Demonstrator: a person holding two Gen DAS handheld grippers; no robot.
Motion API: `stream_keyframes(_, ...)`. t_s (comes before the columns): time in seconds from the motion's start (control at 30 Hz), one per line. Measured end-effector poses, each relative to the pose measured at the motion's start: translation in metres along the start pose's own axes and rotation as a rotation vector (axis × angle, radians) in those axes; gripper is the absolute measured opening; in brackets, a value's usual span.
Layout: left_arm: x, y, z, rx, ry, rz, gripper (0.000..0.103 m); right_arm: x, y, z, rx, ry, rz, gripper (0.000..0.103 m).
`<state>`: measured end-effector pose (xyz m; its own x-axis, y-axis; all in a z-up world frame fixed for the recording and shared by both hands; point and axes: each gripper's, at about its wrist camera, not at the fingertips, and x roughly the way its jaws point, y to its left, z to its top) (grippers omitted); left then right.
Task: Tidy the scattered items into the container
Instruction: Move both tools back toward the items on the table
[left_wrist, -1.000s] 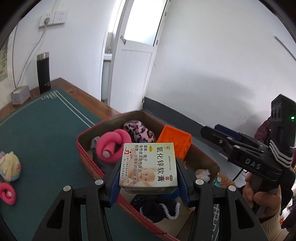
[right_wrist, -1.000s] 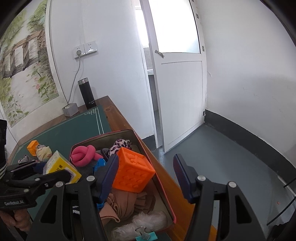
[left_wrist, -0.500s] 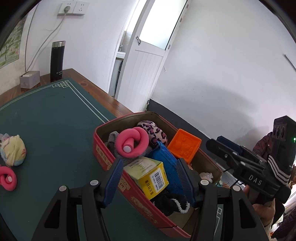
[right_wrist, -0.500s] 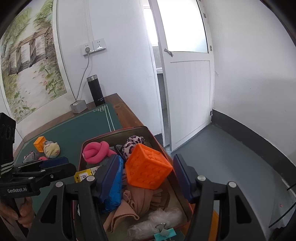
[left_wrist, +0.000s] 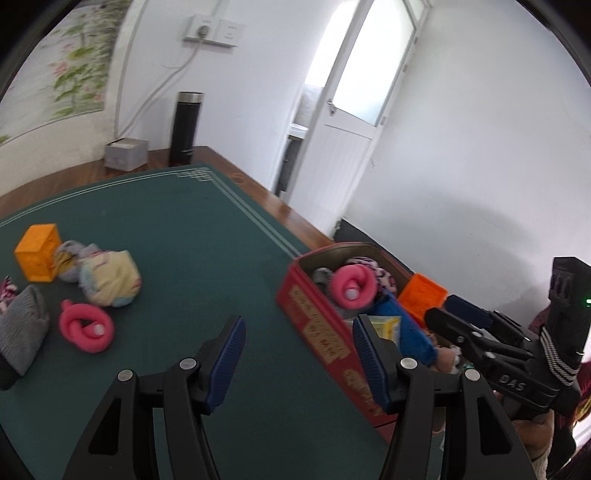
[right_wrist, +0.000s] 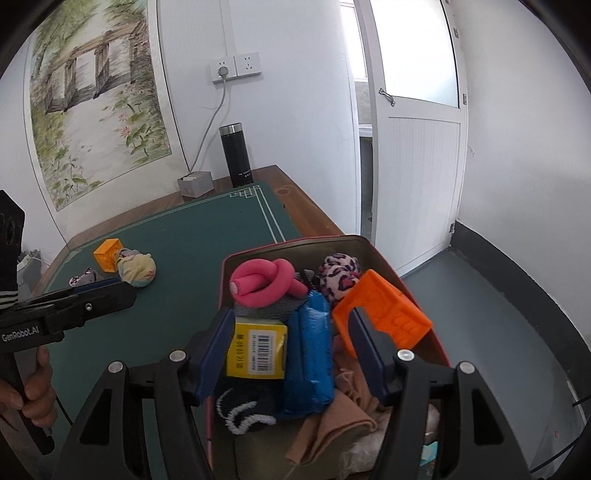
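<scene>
In the red tin (right_wrist: 436, 343), half-buried yellow box (right_wrist: 256, 349), both hand-held grippers released and empty

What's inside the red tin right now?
The red tin holds a pink knot, leopard-print ball, orange cube, yellow box, blue packet and dark sock. Its bottom is covered.

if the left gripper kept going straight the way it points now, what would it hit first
Most likely the bare green mat. The left gripper is open and empty, angled down at the mat between the red tin and the loose pink foam knot. Depth is hard to judge.
</scene>
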<state>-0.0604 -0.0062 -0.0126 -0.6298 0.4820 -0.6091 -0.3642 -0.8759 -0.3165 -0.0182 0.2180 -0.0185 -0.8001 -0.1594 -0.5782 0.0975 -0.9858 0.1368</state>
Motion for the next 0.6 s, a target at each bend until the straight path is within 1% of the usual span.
stream_keyframes(0.03, -0.004, 0.008, -0.002, -0.02, -0.006, 0.016, 0.071, 0.001, 0.006, 0.001, -0.005, -0.002, 0.015, 0.07)
stream_keyframes(0.07, -0.007, 0.016, -0.003, -0.033, -0.012, 0.037, 0.074, 0.002, 0.014, 0.002, -0.014, -0.004, 0.028, 0.071)
stream_keyframes(0.2, -0.021, 0.05, -0.008, -0.08, -0.03, 0.116, 0.074, 0.01, 0.047, 0.003, -0.052, -0.001, 0.086, 0.073)
stream_keyframes(0.33, -0.045, 0.092, -0.014, -0.133, -0.053, 0.19, 0.074, 0.021, 0.082, 0.002, -0.087, 0.018, 0.153, 0.074)
stream_keyframes(0.43, -0.067, 0.131, -0.018, -0.175, -0.074, 0.267, 0.074, 0.031, 0.105, 0.0, -0.107, 0.036, 0.198, 0.075)
stream_keyframes(0.53, -0.081, 0.172, -0.024, -0.205, -0.074, 0.345, 0.074, 0.043, 0.129, -0.003, -0.134, 0.06, 0.237, 0.076)
stream_keyframes(0.6, -0.084, 0.197, -0.029, -0.217, -0.06, 0.395, 0.074, 0.05, 0.142, -0.005, -0.148, 0.073, 0.255, 0.076)
